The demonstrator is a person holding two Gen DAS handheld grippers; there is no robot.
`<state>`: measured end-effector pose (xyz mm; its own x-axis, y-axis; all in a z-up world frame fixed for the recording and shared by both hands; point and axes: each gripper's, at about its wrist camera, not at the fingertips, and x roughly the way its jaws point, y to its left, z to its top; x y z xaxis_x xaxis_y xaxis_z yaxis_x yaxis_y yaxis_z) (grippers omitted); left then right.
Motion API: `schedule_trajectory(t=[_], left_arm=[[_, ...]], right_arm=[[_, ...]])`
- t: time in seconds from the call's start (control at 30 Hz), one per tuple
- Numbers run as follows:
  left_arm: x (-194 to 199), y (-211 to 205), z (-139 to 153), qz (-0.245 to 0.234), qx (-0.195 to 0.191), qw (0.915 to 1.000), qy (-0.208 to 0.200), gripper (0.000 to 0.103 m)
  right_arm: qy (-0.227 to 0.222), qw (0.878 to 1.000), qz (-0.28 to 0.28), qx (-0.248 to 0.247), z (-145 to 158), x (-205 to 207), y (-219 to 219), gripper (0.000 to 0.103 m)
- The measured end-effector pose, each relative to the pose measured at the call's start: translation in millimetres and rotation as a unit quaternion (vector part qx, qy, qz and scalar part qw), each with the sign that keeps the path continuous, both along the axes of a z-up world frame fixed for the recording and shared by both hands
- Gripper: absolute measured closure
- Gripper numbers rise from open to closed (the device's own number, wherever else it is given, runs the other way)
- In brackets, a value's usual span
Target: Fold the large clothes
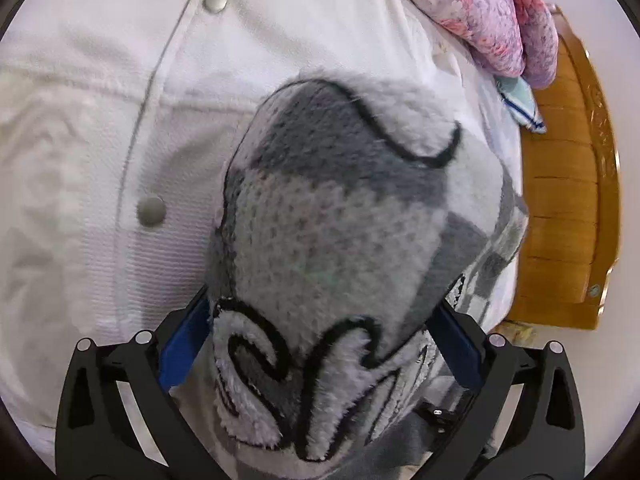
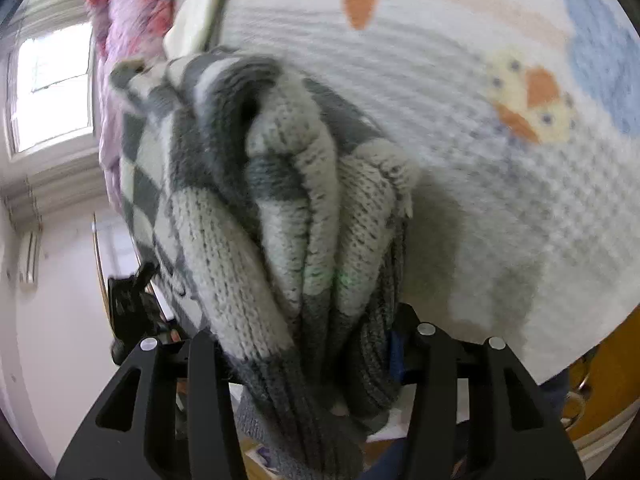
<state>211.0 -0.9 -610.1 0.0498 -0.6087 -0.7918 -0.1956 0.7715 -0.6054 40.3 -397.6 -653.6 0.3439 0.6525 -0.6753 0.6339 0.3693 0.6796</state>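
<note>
A grey and cream checkered knit sweater [image 1: 336, 216] with fuzzy black-outlined lettering fills the middle of the left wrist view. My left gripper [image 1: 320, 344] is shut on a bunched part of it, its blue pads [image 1: 184, 344] pressing the fabric from both sides. In the right wrist view the same sweater [image 2: 280, 216] hangs in thick folds. My right gripper [image 2: 312, 352] is shut on its grey ribbed edge. The fingertips of both grippers are hidden by the knit.
A white garment with metal snap buttons [image 1: 100, 140] lies under the sweater. A pink floral quilt [image 1: 488, 12] sits at the far side. A wooden bed frame [image 1: 560, 184] runs along the right. A white knit blanket with orange and blue shapes [image 2: 500, 120] lies below. A window [image 2: 52, 84] is at left.
</note>
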Motion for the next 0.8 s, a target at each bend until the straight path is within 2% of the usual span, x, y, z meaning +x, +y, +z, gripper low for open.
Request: schedule_trajectory(t=[0.07, 0.13, 0.2, 0.3, 0.43, 0.63, 0.8], left_arm=[[-1.9, -3.9, 8.7, -0.008, 0.019, 0.9996, -0.02, 0.017], [-7.1, -3.1, 22.4, -0.013, 0.029, 0.999, -0.032, 0.024], [-11.1, 2.6, 33.9, -0.018, 0.014, 0.9992, -0.032, 0.027], [-8.3, 1.2, 51.0, -0.027, 0.015, 0.9987, -0.04, 0.029], [-10.5, -8.6, 87.0, -0.03, 0.006, 0.9966, -0.076, 0.03], [-21.3, -60.3, 109.3, -0.021, -0.038, 0.9946, -0.094, 0.03], [-24.5, -144.2, 108.2, -0.028, -0.059, 0.9931, -0.098, 0.03]], right_arm=[[0.005, 0.999, 0.015, -0.031, 13.4, 6.7, 6.6, 0.06], [0.007, 0.998, 0.025, -0.053, 30.3, 10.4, 10.8, 0.063], [-0.004, 0.995, 0.05, -0.083, 55.8, 15.8, 16.5, 0.064], [-0.031, 0.989, 0.092, -0.115, 91.2, 26.3, 26.4, 0.066], [-0.072, 0.979, 0.123, -0.142, 128.9, 32.3, 24.7, 0.068], [-0.102, 0.967, 0.143, -0.182, 167.3, 41.8, -32.8, 0.068], [-0.103, 0.963, 0.14, -0.205, 165.8, 35.0, -106.9, 0.068]])
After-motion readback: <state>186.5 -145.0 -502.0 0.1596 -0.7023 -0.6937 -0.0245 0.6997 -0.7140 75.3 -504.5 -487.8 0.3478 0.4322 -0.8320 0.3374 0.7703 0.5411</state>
